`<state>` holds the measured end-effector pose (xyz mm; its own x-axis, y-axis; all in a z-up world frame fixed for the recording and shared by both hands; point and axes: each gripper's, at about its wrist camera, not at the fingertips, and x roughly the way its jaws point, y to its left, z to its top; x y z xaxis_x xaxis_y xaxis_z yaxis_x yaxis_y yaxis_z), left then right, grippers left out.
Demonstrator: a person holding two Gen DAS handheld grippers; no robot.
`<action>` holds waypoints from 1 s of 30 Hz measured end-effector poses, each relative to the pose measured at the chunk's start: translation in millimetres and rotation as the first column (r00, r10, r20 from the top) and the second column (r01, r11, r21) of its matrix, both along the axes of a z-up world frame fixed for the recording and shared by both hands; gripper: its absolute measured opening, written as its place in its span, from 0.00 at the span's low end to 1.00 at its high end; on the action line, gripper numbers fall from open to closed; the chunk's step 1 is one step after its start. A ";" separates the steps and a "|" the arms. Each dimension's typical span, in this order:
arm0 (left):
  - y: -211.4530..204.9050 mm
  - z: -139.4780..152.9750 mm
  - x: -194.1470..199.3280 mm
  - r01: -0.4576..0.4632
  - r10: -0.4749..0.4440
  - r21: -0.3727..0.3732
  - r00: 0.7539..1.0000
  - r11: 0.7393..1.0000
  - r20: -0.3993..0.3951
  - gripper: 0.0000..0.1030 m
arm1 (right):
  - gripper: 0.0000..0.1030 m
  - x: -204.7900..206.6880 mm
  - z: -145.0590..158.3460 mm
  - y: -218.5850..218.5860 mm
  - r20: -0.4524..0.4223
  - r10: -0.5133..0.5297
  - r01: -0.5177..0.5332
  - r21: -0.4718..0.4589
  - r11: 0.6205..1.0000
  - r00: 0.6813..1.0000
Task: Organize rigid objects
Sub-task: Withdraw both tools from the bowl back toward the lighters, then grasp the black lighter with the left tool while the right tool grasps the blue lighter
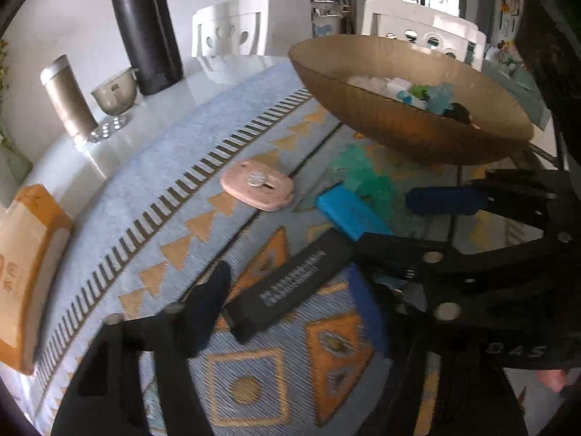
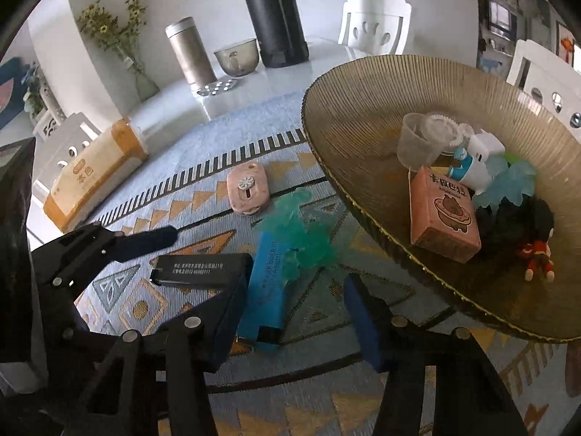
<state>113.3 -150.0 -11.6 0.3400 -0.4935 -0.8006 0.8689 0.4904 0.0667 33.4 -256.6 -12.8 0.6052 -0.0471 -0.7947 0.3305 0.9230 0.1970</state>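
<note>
The right gripper [image 2: 296,301] was seen lowered over the patterned mat [image 2: 326,374] with the blue box [image 2: 265,287] lying between its fingers. The box's long axis ran nearly along the line of the fingers, so only its narrow width would have to be spanned. The box sat hard against the left-hand finger, while a clear strip of mat was left between it and the other, so the jaws were judged released and nothing was yet gripped. The left gripper [image 1: 287,290] was likewise held parted around the black box [image 1: 290,290]. That box lay skewed across the gap, its near end just beside one finger [image 1: 207,305]. No firm pinch could be made out there either. The two boxes lay side by side and nearly touching, each nearer to its own gripper. The ribbed amber glass bowl [image 2: 363,116], already holding several small items, stood just beyond and to the right, nearer the right gripper. A closing of the jaws across each width was judged to be the coming move.
</note>
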 end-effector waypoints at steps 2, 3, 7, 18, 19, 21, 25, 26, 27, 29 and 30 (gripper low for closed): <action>0.0 1.2 -10.1 -0.002 0.002 0.004 1.000 1.000 0.003 0.26 | 0.53 0.1 -0.2 1.5 0.000 0.015 -0.015 -0.005 1.000 1.000; 0.3 1.5 -16.5 -0.022 0.022 0.015 1.000 1.000 0.020 0.23 | 0.53 0.0 -0.4 3.0 -0.004 0.022 -0.022 -0.019 1.000 1.000; 14.1 2.4 -32.4 -0.102 0.101 0.039 0.995 0.994 0.021 0.21 | 0.30 -4.6 -0.4 17.3 -0.025 0.083 -0.085 -0.083 0.993 0.996; 124.6 5.6 -101.0 -0.402 0.383 -0.057 0.901 0.914 -0.204 0.21 | 0.24 -93.4 -0.4 49.8 -0.032 0.372 -0.373 -0.071 0.925 0.928; 127.9 5.6 -106.2 -0.412 0.395 -0.054 0.898 0.910 -0.192 0.21 | 0.24 -103.0 -0.9 50.5 -0.036 0.384 -0.386 -0.077 0.919 0.922; 134.1 4.6 -121.1 -0.432 0.418 -0.055 0.893 0.900 -0.169 0.21 | 0.24 -116.7 -0.9 51.7 -0.046 0.403 -0.405 -0.066 0.912 0.914; 134.6 4.6 -136.0 -0.445 0.433 -0.069 0.890 0.893 -0.140 0.22 | 0.24 -133.1 -1.0 51.8 -0.059 0.412 -0.415 -0.052 0.908 0.909; 133.1 3.6 -138.0 -0.454 0.445 -0.071 0.888 0.888 -0.119 0.23 | 0.26 -134.5 -1.7 52.4 -0.059 0.409 -0.412 -0.054 0.910 0.911; 132.6 2.4 -138.0 -0.462 0.453 -0.068 0.884 0.884 -0.114 0.23 | 0.26 -134.3 -1.6 52.6 -0.059 0.405 -0.408 -0.055 0.911 0.912; 132.4 3.4 -139.0 -0.465 0.458 -0.066 0.884 0.883 -0.092 0.35 | 0.29 -133.1 -1.0 55.3 -0.063 0.395 -0.399 -0.066 0.915 0.916; 133.2 3.7 -139.0 -0.472 0.466 -0.066 0.881 0.879 -0.087 0.38 | 0.31 -131.2 -1.4 57.9 -0.064 0.393 -0.397 -0.078 0.914 0.917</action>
<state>-25.7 -16.7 -8.0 0.4954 -0.3552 -0.7927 0.5369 0.8426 -0.0420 -97.8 -198.7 -14.1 0.5520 0.1180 -0.8254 -0.0582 0.9930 0.1030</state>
